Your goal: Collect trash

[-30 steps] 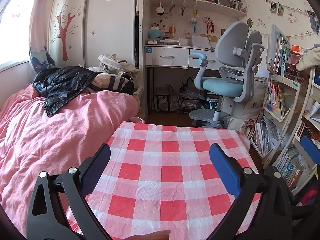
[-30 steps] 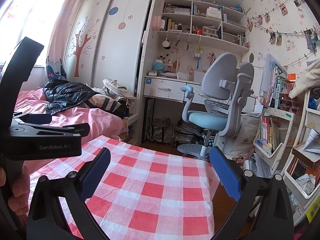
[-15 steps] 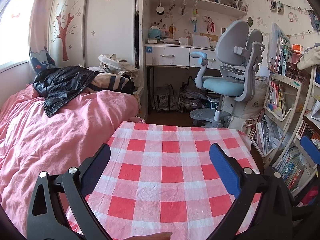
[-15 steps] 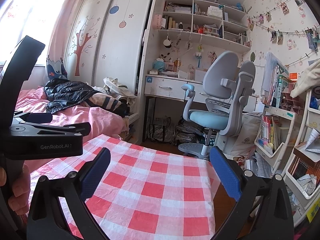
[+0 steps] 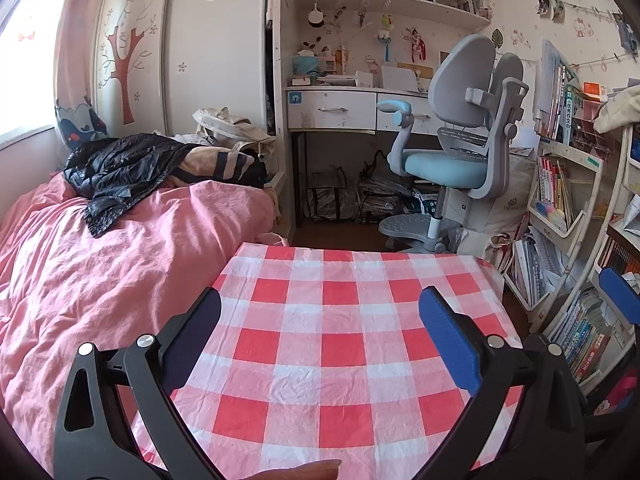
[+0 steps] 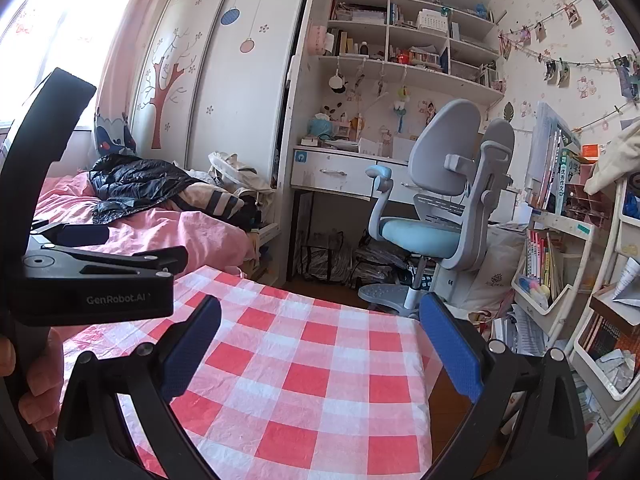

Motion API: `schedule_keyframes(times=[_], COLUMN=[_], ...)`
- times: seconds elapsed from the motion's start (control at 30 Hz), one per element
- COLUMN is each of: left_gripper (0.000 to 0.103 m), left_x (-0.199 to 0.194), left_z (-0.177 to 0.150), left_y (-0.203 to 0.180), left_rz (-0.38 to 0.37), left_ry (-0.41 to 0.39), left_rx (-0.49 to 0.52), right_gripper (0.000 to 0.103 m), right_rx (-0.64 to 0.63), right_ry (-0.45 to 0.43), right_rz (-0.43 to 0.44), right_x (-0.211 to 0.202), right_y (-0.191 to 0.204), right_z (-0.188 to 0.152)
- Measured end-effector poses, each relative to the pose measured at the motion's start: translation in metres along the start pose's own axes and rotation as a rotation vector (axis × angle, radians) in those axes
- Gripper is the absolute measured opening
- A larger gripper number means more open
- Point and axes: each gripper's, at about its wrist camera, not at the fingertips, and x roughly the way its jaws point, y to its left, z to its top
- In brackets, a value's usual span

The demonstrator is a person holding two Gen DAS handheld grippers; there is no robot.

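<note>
My left gripper (image 5: 320, 316) is open and empty, its blue pads spread wide above a table with a red and white checked cloth (image 5: 344, 344). My right gripper (image 6: 320, 320) is open and empty too, held above the same cloth (image 6: 304, 380), nearer its right edge. The body of the left gripper (image 6: 96, 280) shows at the left of the right wrist view. No trash shows on the cloth in either view.
A bed with a pink cover (image 5: 100, 264) and a black jacket (image 5: 120, 168) lies left of the table. A grey and blue desk chair (image 5: 460, 152) stands beyond it before a white desk (image 5: 340, 108). Bookshelves (image 5: 560, 192) crowd the right side.
The right wrist view has shifted slightly; the scene sits a little lower and further right in it. The left gripper has barely moved. Both stay open.
</note>
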Motion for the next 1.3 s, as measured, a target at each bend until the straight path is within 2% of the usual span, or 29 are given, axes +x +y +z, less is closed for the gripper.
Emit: schedule_keyframes(times=[0.67,0.8,0.87,0.97,1.07,1.13,1.23,1.3], left_gripper=[0.096,0.096,0.096,0.096,0.096,0.096,0.096,0.096], left_x=[0.001,-0.003,-0.002,0.009,0.024,0.032,0.036,0.036], left_z=[-0.001,-0.002,-0.002,-0.001,-0.002,-0.001,0.0,0.003], left_y=[0.0,0.004,0.008,0.012,0.019,0.02,0.021,0.024], left_rz=[-0.006,0.017,0.021,0.01,-0.012,0.005,0.023,0.027], left_ry=[-0.008,-0.038,-0.019,0.038,0.133,0.176,0.188,0.195], left_rx=[0.001,-0.005,-0.003,-0.002,-0.008,0.01,0.028,0.027], right_gripper=[0.095,0.095,0.095,0.095,0.095,0.095,0.095,0.095], right_rx=[-0.006,-0.013,-0.019,-0.029,-0.024,-0.031,-0.006,0.029], right_ry=[0.013,0.038,0.063,0.138,0.268,0.365,0.487,0.534], right_rz=[0.007,0.012,0.011,0.003,0.008,0.008,0.006,-0.005], right_x=[0.002,0.008,0.012,0.025,0.051,0.069,0.091,0.1], right_y=[0.001,0.003,0.004,0.005,0.002,-0.002,-0.014,-0.024], right_z=[-0.002,-0.004,-0.007,-0.014,-0.03,-0.044,-0.064,-0.073])
